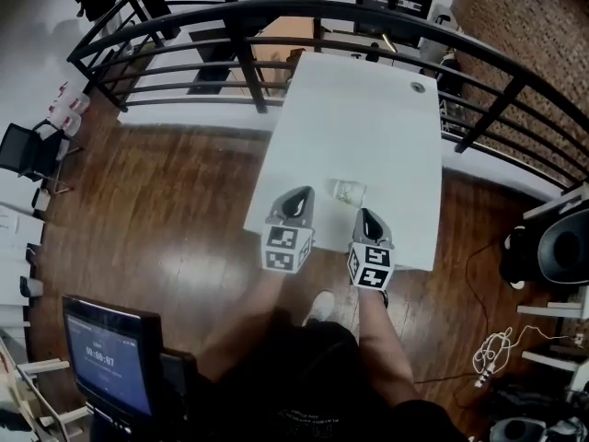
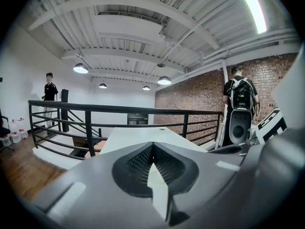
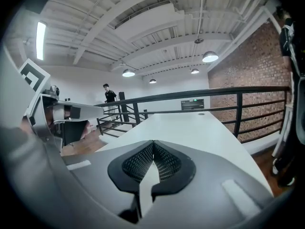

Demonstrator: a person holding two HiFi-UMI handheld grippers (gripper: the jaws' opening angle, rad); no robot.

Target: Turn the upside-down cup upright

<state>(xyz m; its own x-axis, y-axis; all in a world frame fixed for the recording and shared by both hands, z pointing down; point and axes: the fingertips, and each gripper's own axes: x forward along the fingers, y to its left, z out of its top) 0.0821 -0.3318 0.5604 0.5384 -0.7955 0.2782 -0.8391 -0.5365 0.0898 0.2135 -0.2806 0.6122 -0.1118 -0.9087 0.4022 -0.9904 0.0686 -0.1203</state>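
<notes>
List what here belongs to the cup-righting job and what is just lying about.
Job: cup, white table, left tool, right tool.
Lying about: timer screen, black chair, floor cables, railing.

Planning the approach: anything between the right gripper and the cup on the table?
Nothing visible. In the head view the cup sits on bare white table just ahead of the right gripper; the left gripper is off to the cup's other side.

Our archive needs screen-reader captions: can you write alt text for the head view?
Seen from above, a person holds the left gripper and right gripper at the near edge of a white table, a small clear cup between their tips. A black railing curves behind.
</notes>
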